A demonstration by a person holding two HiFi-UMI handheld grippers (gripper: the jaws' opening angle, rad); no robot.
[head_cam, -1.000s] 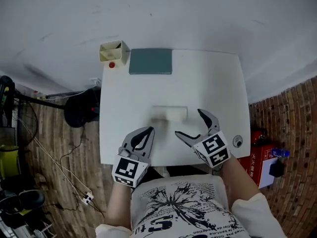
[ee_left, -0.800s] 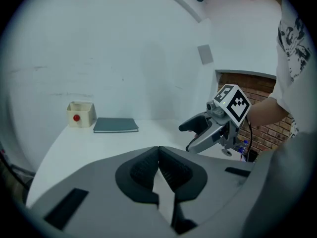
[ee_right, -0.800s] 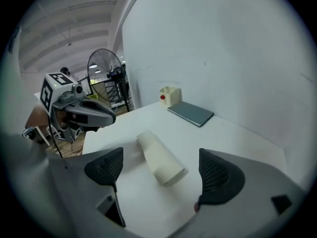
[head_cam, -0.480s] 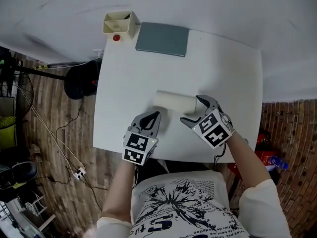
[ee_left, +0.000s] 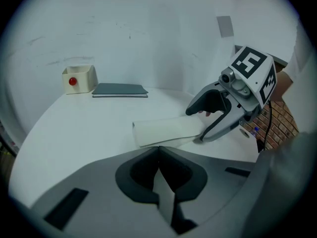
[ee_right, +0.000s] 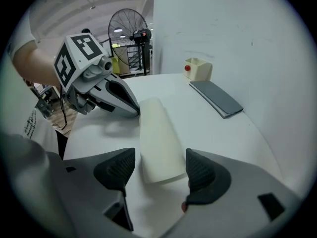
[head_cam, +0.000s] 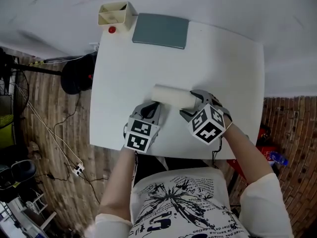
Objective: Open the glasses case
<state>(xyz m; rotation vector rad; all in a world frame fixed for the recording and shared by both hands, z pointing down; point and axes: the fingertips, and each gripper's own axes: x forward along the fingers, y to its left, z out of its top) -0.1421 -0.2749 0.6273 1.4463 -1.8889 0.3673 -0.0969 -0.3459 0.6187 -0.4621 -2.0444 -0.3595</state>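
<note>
The white glasses case (head_cam: 171, 96) lies flat on the table (head_cam: 218, 58). One end sits between the jaws of the right gripper (head_cam: 189, 103), which have just been closing and stand just clear of its sides. The left gripper (head_cam: 150, 111), its jaws together and empty, points at the case's other end, just ahead of it.

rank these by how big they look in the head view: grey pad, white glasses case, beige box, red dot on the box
1. grey pad, clearly largest
2. white glasses case and beige box: look about alike, so no ranking between them
3. red dot, smallest by far
</note>
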